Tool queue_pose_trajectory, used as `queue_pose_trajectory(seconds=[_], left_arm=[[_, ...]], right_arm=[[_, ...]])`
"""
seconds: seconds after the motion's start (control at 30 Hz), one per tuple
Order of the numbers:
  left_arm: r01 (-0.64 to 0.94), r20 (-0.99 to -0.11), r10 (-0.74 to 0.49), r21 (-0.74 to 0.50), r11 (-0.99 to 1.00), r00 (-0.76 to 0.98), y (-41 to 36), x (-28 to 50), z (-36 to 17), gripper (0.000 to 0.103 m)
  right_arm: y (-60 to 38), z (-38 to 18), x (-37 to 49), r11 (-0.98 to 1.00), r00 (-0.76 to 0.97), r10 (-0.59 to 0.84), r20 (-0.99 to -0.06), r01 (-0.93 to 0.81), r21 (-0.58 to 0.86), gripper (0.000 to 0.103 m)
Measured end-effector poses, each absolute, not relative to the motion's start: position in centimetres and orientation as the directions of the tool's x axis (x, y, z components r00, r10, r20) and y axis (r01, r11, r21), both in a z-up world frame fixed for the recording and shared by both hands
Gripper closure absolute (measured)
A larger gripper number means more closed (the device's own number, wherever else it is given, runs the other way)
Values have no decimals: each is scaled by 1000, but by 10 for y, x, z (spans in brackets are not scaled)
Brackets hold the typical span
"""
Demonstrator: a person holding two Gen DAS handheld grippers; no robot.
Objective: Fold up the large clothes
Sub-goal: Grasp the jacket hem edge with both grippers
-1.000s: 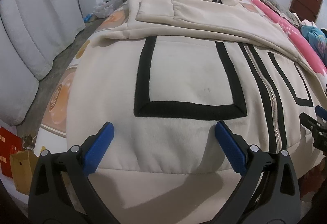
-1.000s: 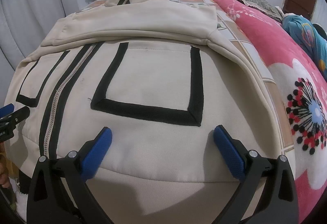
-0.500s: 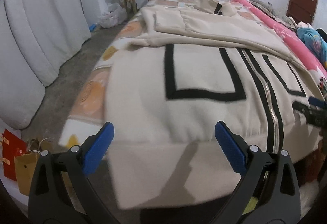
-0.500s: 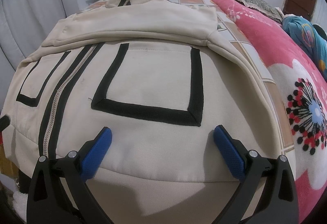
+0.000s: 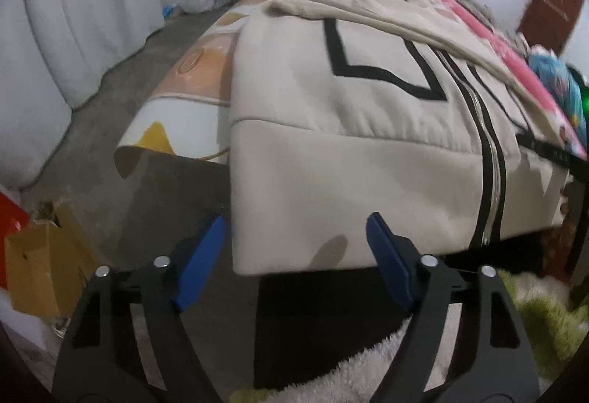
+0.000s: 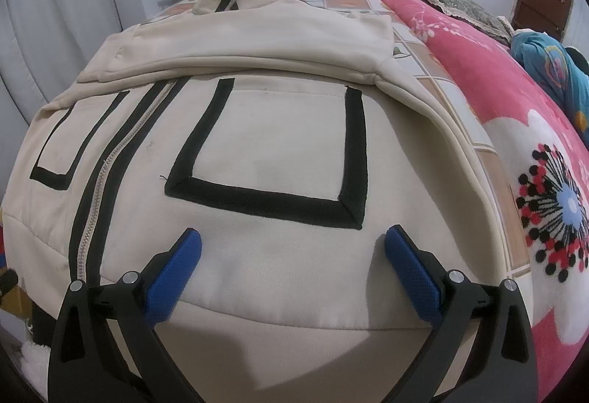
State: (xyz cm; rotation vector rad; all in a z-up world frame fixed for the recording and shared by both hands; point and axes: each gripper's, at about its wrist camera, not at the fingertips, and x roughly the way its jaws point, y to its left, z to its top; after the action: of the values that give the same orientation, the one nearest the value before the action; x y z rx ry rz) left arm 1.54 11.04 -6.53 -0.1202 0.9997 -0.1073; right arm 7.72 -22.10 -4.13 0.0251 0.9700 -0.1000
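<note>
- Left wrist view: your left gripper [image 5: 296, 243] sits at the bottom left corner of the cream jacket [image 5: 349, 130], where the hem hangs over the edge of the bed [image 5: 191, 79]. Its jaws are closing, the corner lies between the blue pads [image 5: 200, 259], and nothing is pinched yet.
- Right wrist view: your right gripper [image 6: 292, 255] hovers wide open over the jacket's hem band [image 6: 294, 340], holding nothing. The jacket [image 6: 265, 145] lies zipped and flat beside the pink blanket [image 6: 515, 101].

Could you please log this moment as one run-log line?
left gripper: closing at jacket hem corner, nothing pinched | right gripper: open over hem
</note>
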Motion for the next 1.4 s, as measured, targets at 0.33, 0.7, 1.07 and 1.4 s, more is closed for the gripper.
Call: queue_pose_trajectory(seconds=[0.33, 0.7, 1.07, 1.4], left_arm=[[-51, -815, -301, -373, 926, 494, 144, 38, -95, 43], [43, -852, 26, 56, 997, 523, 90, 21, -66, 77], [9, -868, 94, 113, 994, 488, 86, 20, -63, 78], [7, -873, 101, 119, 993, 477, 85, 25, -66, 78]], right_arm=[[-220, -42, 77, 995, 561, -76, -824, 98, -25, 6], [-229, -33, 68, 999, 567, -33, -823, 43, -10, 7], [-288, 2, -11, 993, 529, 36, -848, 74, 88, 7], [-322, -33, -28, 933, 453, 176, -874, 208, 295, 26]])
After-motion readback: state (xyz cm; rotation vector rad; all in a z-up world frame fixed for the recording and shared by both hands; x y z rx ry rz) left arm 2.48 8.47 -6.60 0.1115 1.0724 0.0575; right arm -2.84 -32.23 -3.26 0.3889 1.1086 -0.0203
